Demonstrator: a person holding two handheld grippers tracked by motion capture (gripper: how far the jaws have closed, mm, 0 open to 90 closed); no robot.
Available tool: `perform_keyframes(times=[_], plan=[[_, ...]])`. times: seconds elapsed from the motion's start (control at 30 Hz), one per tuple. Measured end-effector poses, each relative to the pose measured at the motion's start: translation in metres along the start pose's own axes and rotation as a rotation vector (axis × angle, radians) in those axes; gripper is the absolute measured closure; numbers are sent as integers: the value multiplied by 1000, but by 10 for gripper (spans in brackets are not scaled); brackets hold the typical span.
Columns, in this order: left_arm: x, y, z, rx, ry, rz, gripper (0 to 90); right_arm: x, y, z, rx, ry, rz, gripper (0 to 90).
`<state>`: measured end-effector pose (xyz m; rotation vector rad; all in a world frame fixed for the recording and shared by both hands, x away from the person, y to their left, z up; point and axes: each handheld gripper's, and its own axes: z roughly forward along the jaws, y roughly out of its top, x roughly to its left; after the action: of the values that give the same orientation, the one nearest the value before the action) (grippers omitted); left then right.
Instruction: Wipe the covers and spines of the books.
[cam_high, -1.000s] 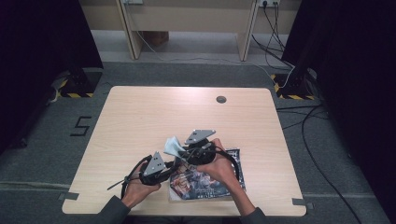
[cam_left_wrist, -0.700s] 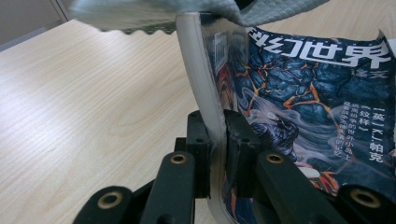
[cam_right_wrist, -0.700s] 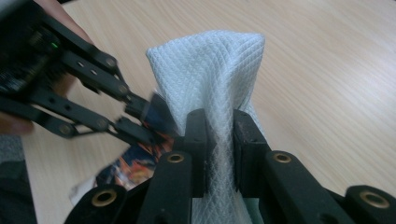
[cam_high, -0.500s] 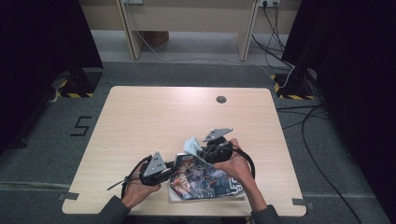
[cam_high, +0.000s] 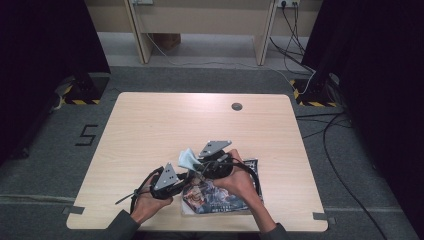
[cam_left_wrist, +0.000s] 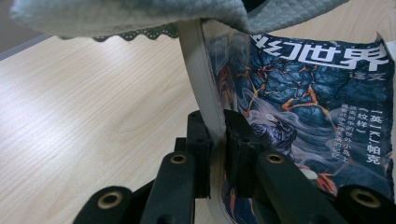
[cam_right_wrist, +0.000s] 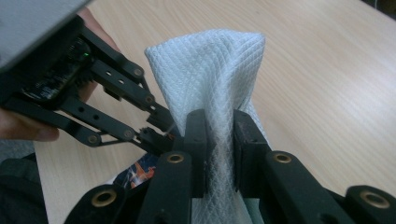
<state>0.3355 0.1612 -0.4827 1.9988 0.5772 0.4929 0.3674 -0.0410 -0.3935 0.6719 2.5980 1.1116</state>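
A magazine with a dark blue illustrated cover lies at the table's near edge. My left gripper is shut on the magazine's pale left edge, which curls up between its jaws. My right gripper is shut on a pale waffle-textured cloth. It holds the cloth bunched upright over the magazine's upper left corner. The cloth hangs across the top of the left gripper view. In the right gripper view my left gripper sits just left of the cloth.
The light wooden table has a round grommet near its far edge. Cables and black stands lie on the grey floor beyond the table. Both hands work close together at the table's near middle.
My right gripper swung right over the magazine with the cloth, then came back left to about where it was. My left gripper has kept still on the magazine's edge.
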Motion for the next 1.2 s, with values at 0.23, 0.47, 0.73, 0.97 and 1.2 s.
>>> perform_keyframes(times=[0.23, 0.47, 0.73, 0.97, 1.2], plan=[[-1, 0, 0, 4, -2, 12, 812, -12, -8, -3, 15, 14, 17, 786], [-1, 0, 0, 3, -5, 12, 812, -40, -31, -8, 50, 3, 93, 786], [-1, 1, 0, 0, -6, 21, 811, -76, -59, -12, 102, -34, 182, 786], [-1, 2, 0, 0, -5, 24, 810, -108, -89, -15, 156, -95, 279, 786], [-1, 3, 0, -7, -9, 27, 810, -136, -118, -19, 205, -182, 369, 787]])
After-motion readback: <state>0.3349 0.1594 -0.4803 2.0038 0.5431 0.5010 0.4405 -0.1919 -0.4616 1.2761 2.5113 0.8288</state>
